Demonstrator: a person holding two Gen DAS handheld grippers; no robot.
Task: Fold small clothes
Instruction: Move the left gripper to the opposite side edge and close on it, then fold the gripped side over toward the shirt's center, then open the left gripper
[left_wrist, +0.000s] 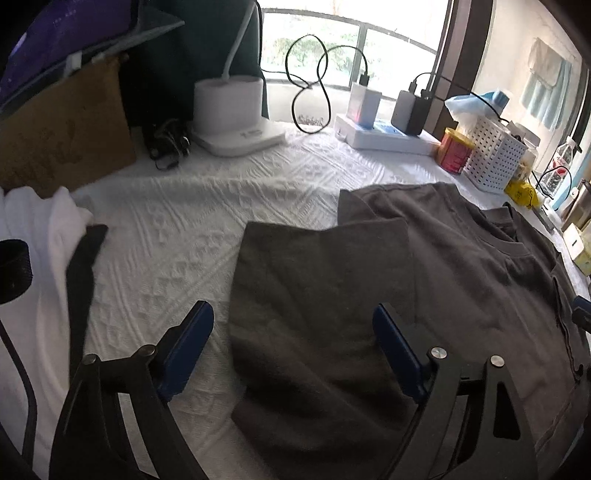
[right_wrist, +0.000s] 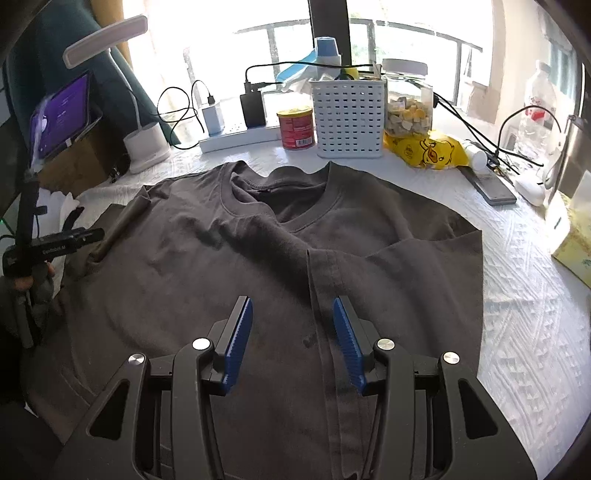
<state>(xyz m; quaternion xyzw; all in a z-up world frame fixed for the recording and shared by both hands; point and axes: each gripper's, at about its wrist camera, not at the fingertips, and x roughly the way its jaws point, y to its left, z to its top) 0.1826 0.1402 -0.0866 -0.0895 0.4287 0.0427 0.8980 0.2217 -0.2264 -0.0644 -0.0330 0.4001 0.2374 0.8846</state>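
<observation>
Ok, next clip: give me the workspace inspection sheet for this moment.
Surface: white textured cloth covering the table.
Job's things: grey T-shirt spread flat, both sleeves folded inward.
Clutter: white basket, red can, yellow bag, jar, lamp base.
Grippers: left gripper open over a folded sleeve; right gripper open, nothing held.
Cables: black charger cables looped at the back.
Surroundings: bright window.

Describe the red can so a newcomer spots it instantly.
Start at the window end of the white quilted table, behind the grey T-shirt. The red can stands just left of the white perforated basket. It is the only red cylinder there, with a yellow top.
</observation>
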